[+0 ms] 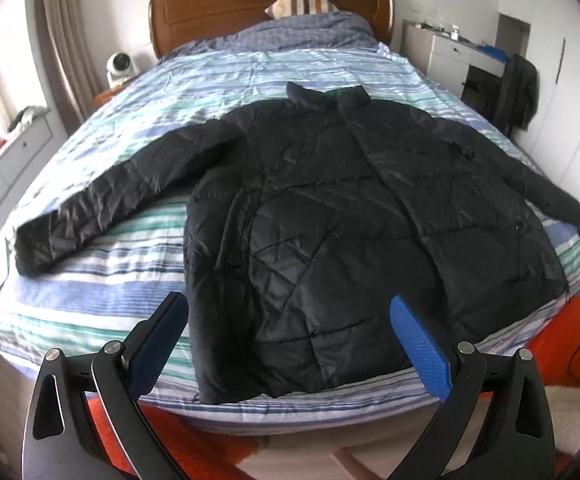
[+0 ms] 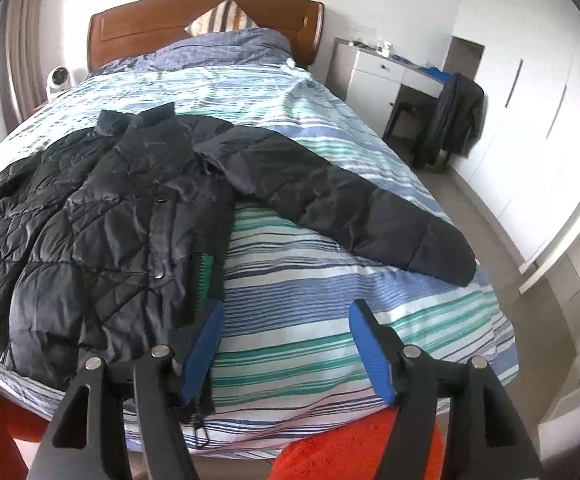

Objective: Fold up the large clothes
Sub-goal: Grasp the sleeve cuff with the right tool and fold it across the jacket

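Observation:
A large black quilted jacket (image 1: 329, 208) lies spread flat on the striped bed (image 1: 90, 304), collar toward the headboard, both sleeves stretched out to the sides. My left gripper (image 1: 290, 308) is open and empty, hovering above the jacket's hem at the foot of the bed. In the right wrist view the jacket (image 2: 102, 220) fills the left side and its right sleeve (image 2: 349, 208) runs out to the right. My right gripper (image 2: 286, 312) is open and empty, above the bed (image 2: 309, 344) just right of the jacket's lower right hem corner.
A wooden headboard (image 1: 250, 4) and striped pillow (image 1: 301, 0) are at the far end. A white desk (image 2: 385, 76) and a chair draped with a dark garment (image 2: 453, 120) stand right of the bed. An orange rug (image 2: 349, 452) lies on the floor below. A small fan (image 1: 120, 66) sits at the left.

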The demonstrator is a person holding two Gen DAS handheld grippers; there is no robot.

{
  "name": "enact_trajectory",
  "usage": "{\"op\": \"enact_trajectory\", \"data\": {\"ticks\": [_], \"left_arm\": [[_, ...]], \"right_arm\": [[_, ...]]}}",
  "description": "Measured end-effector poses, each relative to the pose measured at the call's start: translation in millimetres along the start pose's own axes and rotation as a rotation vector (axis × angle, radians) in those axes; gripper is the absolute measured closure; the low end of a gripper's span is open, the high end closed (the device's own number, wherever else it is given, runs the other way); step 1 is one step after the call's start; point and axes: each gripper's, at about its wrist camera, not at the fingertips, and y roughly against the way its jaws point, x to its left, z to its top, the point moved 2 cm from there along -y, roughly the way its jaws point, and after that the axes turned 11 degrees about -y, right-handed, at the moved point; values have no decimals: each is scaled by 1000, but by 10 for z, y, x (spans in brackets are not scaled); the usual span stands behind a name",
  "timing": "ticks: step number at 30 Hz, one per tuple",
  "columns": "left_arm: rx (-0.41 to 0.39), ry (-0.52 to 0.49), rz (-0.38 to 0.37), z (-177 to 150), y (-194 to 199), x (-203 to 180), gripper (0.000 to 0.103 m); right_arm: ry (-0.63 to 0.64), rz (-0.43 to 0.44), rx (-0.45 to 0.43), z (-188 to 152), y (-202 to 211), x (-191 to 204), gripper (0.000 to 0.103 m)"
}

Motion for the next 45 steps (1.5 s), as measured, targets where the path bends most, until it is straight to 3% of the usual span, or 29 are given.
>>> {"op": "enact_trajectory", "data": {"ticks": [4, 10, 16, 23, 29, 30, 31, 32, 33, 34, 36, 39, 43, 45], "left_arm": [[-2, -5, 0, 15, 34, 8, 2], [-9, 87, -55, 17, 40, 140, 2], [-2, 113, -53, -9, 35, 199, 2], [3, 119, -49, -8, 28, 202, 2], [17, 124, -37, -9, -7, 218, 2], [21, 125, -34, -13, -18, 221, 2], [26, 127, -32, -19, -31, 224, 2], [30, 128, -30, -22, -44, 226, 2], [34, 130, -27, -32, -54, 229, 2], [37, 132, -24, -43, -60, 233, 2], [41, 133, -17, -66, -71, 238, 2], [52, 134, -2, -108, -112, 251, 2], [74, 140, -9, -130, -217, 241, 2], [68, 147, -19, -116, -222, 221, 2]], "right_arm": [[-67, 12, 4, 25, -35, -190, 37], [-260, 128, 45, 52, -172, -669, 37], [-465, 202, 47, 139, -442, -1275, 37], [-836, 307, 86, 234, -1115, -2066, 37], [-1142, 352, 102, 189, -1619, -2441, 37], [-1172, 355, 94, 190, -1662, -2469, 38], [-1190, 344, 89, 204, -1711, -2489, 51], [-1184, 324, 91, 222, -1740, -2492, 61], [-1157, 291, 91, 257, -1749, -2469, 81], [-1098, 238, 63, 336, -1685, -2407, 86], [-948, 185, -9, 550, -1473, -2185, 90], [-682, 201, -158, 969, -939, -1651, 90], [-308, 291, -339, 1369, -118, -614, 90], [-171, 357, -379, 1425, 155, -104, 91]]}}
